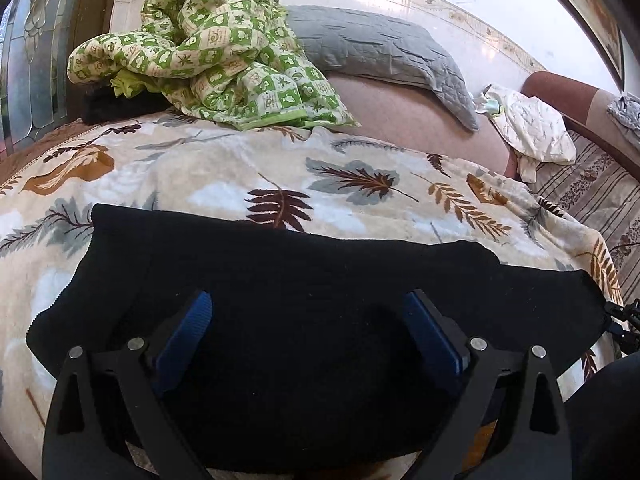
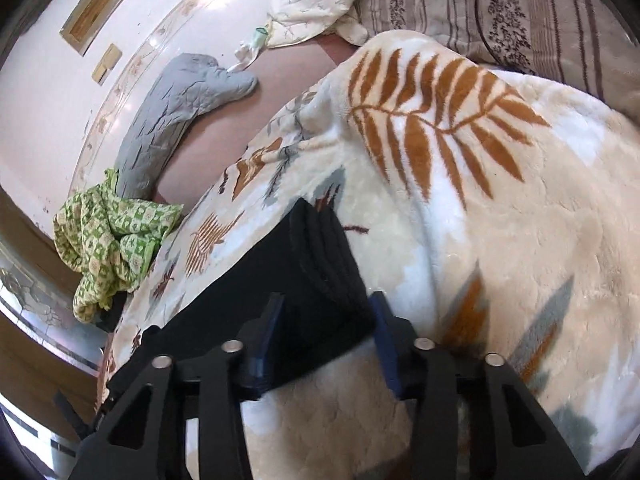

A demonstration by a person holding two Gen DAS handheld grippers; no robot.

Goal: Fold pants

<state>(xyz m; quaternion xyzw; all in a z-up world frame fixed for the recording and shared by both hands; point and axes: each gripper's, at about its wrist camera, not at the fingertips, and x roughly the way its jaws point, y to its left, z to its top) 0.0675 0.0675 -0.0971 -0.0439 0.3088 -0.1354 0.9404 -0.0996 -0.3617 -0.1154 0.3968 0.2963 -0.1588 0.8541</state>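
The black pants [image 1: 304,264] lie folded into a wide band on the leaf-patterned blanket [image 1: 224,176]. My left gripper [image 1: 308,300] hovers over their near part, open wide, its blue pads [image 1: 192,328] apart with nothing pressed between them. In the right wrist view the layered end of the black pants [image 2: 324,264] runs between the fingers of my right gripper [image 2: 326,312]. The blue pads [image 2: 272,324] sit against both sides of the stack, shut on it. The blanket [image 2: 500,240] spreads to the right of that end.
A crumpled green checked quilt [image 1: 208,52] and a grey quilted pillow [image 1: 380,48] lie at the back by the wall. A cream pillow [image 1: 532,128] and a striped floral cover [image 1: 592,184] sit at the right. A person's dark sleeve [image 1: 608,412] shows at the lower right.
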